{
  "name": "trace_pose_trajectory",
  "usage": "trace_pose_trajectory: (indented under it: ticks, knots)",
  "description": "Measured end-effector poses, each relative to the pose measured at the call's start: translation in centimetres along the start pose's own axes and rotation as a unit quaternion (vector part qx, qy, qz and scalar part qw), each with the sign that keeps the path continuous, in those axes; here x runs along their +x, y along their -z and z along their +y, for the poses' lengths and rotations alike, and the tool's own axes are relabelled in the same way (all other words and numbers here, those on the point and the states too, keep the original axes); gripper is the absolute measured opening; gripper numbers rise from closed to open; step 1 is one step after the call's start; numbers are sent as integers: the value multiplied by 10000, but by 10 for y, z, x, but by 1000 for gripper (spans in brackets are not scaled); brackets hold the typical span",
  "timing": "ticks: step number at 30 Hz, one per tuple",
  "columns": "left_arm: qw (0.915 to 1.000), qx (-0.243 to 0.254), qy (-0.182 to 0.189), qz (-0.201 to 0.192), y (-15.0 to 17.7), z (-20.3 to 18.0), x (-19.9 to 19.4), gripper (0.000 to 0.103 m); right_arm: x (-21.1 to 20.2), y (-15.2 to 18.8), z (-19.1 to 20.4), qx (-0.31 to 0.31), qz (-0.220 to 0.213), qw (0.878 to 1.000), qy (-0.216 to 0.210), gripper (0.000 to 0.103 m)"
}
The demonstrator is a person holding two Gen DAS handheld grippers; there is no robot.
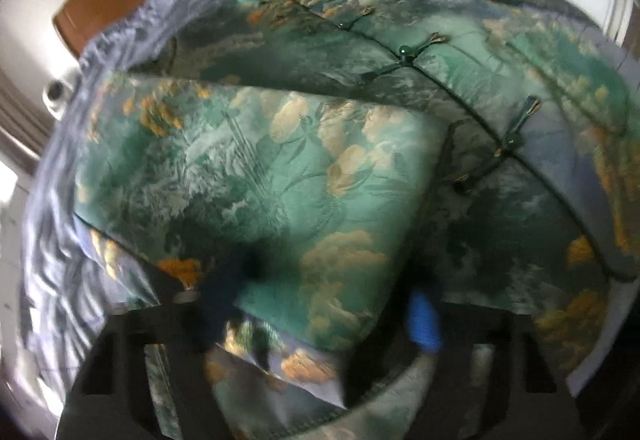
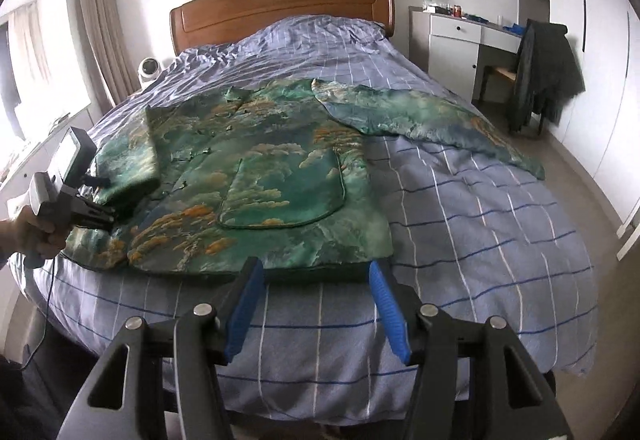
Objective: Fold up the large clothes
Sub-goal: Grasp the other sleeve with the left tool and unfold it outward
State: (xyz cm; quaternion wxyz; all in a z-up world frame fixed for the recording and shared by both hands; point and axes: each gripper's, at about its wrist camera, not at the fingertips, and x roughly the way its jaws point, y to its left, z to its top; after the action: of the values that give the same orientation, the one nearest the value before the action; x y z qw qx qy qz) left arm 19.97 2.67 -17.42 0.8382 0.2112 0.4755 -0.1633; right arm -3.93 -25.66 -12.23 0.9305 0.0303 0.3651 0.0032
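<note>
Jacket: a glossy green brocade jacket (image 2: 256, 175) with orange cloud pattern lies flat on the blue checked bedspread (image 2: 480, 220), one sleeve (image 2: 420, 119) flung out toward the desk side.
Left gripper (image 1: 320, 324): down at the folded-in sleeve (image 1: 256, 179); fabric sits between its fingers, but blur hides whether they're pinching.
Right gripper (image 2: 316, 304): blue pads apart, empty, hovering just short of the hem.
Risk: slick satin could slide out mid-fold; the frog buttons (image 1: 404, 53) could snag.
Texture: padded, stiff-edged, piped patch pocket (image 2: 288, 191).
</note>
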Motion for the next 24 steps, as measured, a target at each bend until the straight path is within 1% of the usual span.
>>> trace_pose_trajectory:
  ticks: [1,2,3,4,5,8,11,14,16,17,18,19,20,21,22,23,24]
  knots:
    - [10000,-14,70,-15,1,-1,-5,37,-1,1,0,-1,12,10000,-8,56]
    - [9999,-34,93,-45,0,-1,-10,20,0,2,1,-4,38,10000,-28,56]
    - [9999,-64,-37,-102,0,-1,-16,10,3,2,1,-6,55,10000,-46,56]
    - [9997,-108,-101,-181,-1,3,-24,10,5,2,2,-13,67,10000,-67,56]
    - [9993,-232,-76,-291,-1,11,-33,10,6,2,3,-30,70,9999,-86,56]
    - [9958,-691,-191,-571,1,43,-65,10,3,1,7,-137,-9,9999,-100,56]
    - [9878,-1238,-366,-867,8,89,-103,10,-2,0,10,-248,-119,9996,-69,56]
    - [9756,-1753,-734,-1102,23,141,-138,11,-3,0,14,-322,-176,9993,-67,56]
    - [9651,-2072,-1104,-1159,36,177,-153,13,-2,-1,15,-345,-171,9992,-100,56]
    - [9574,-2282,-1340,-1157,46,197,-161,20,-2,-1,17,-355,-176,9991,-125,56]
    - [9488,-2471,-1607,-1139,54,213,-166,33,-1,-1,18,-369,-188,9990,-146,56]
    - [9359,-2690,-1990,-1104,68,233,-172,40,-2,-2,20,-385,-200,9989,-163,56]
    - [9260,-2820,-2276,-1060,73,246,-171,57,-1,-2,21,-407,-205,9988,-180,56]
    - [9140,-2972,-2574,-1002,87,258,-174,66,-2,-1,23,-430,-213,9987,-194,56]
    - [9059,-3105,-2715,-961,98,265,-174,67,-2,-1,25,-458,-223,9985,-211,56]
    - [8988,-3299,-2744,-897,111,271,-174,67,-3,-1,26,-482,-230,9983,-225,56]
    - [8956,-3461,-2667,-835,122,273,-173,67,-3,0,27,-493,-236,9982,-225,56]
